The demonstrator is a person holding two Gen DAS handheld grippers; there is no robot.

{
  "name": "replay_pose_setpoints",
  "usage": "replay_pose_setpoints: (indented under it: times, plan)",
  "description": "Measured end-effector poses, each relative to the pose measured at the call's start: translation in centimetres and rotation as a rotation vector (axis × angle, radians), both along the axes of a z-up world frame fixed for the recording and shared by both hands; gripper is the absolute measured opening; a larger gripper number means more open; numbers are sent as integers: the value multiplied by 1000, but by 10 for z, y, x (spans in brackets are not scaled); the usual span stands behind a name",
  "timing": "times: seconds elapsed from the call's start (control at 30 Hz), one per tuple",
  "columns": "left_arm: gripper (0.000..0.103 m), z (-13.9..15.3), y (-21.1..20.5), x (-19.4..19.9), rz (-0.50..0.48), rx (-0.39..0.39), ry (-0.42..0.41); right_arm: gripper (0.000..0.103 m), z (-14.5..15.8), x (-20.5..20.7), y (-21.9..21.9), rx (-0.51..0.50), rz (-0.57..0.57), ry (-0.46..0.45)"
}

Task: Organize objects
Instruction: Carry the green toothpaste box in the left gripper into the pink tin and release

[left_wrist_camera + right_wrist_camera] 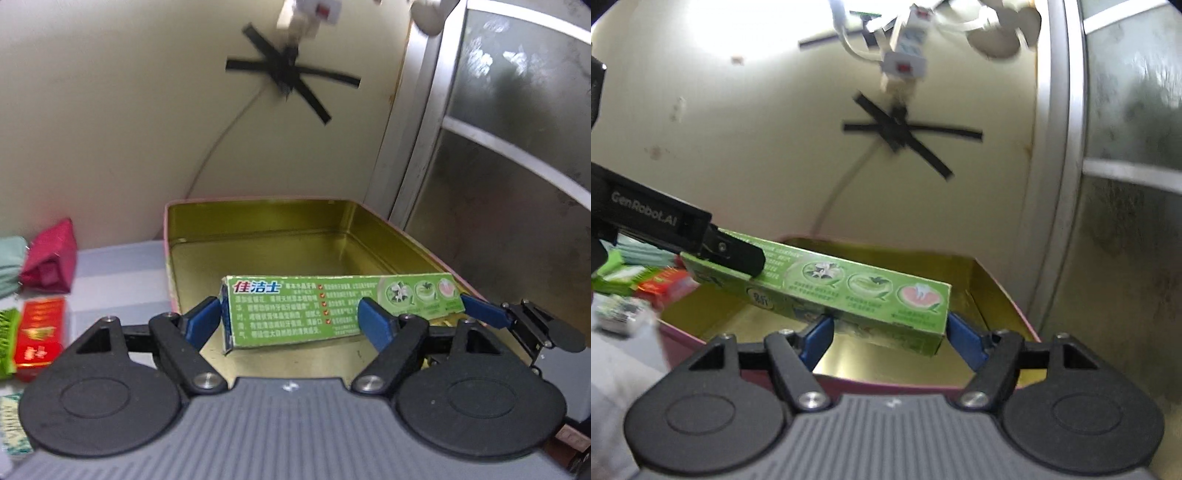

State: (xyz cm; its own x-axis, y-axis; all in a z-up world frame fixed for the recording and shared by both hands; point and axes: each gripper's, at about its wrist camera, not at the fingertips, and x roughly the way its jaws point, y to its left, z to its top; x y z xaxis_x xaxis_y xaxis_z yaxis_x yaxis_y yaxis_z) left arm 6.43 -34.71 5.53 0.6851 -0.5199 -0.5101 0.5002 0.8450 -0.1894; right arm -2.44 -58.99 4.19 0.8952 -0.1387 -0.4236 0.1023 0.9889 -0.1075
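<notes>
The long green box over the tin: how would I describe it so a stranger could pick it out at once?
Find the open gold-lined tin by the cream wall. Held above its near end, between two sets of blue-tipped tongs, is a long green toothpaste box. Unlike the smaller red packet left of the tin, it is long and slim, with red Chinese lettering and three round pictures.

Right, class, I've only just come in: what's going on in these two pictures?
A person with a gripper in each hand holds a green toothpaste box over an open tin. The left gripper clasps its left end, the right gripper its right end. Other packets lie on the table left of the tin.
</notes>
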Motion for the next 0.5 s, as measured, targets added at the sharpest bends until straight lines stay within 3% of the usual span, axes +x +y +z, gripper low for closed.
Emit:
replay_pose_setpoints:
  times: [0.13, 0.3, 0.5]
  plan:
    - [82, -11, -13, 1, -47, 18, 33, 80, -22, 7, 9, 38, -24, -43]
    - [82, 2, -15, -18, -93, 53, -27, 80, -32, 2, 24, 54, -60, -135]
    - [83, 30, 13, -58, -122, 33, -126, 80, -47, -47, 30, 214, -74, -265]
